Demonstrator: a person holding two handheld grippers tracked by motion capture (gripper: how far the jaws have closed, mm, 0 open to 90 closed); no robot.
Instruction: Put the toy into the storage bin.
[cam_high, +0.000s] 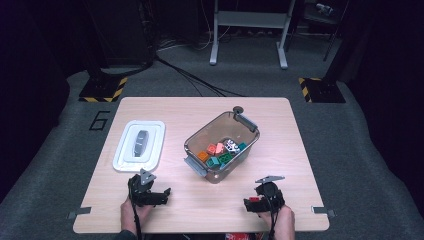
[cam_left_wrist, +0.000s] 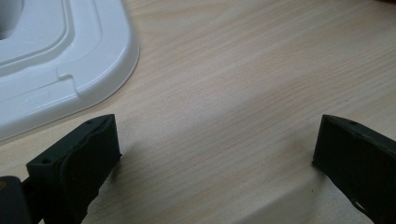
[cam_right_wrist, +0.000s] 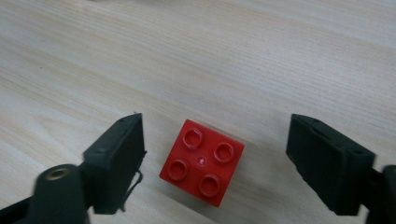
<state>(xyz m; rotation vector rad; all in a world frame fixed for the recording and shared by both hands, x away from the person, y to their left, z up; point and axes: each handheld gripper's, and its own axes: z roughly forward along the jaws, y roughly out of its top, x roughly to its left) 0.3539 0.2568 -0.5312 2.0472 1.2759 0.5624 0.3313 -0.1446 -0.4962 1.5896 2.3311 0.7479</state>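
Tabletop (cam_high: 280, 125) of pale wood, dark room behind; red brick (cam_right_wrist: 202, 161) lies between the open right gripper's (cam_right_wrist: 215, 158) jaws, untouched.

High view looked forward-down over whole table (cam_high: 210, 107). Gripper views sat close above tabletop; lid (cam_left_wrist: 56, 60) shared with high view.

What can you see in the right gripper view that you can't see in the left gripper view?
The right gripper view looks down on a red brick with four studs, sitting on the table between the right gripper and its open jaws, with gaps on both sides. The left gripper view has a corner of the white lid instead, lying beyond the left gripper, whose open jaws have nothing between them. Both views share the pale wooden table and a pair of black jaws.
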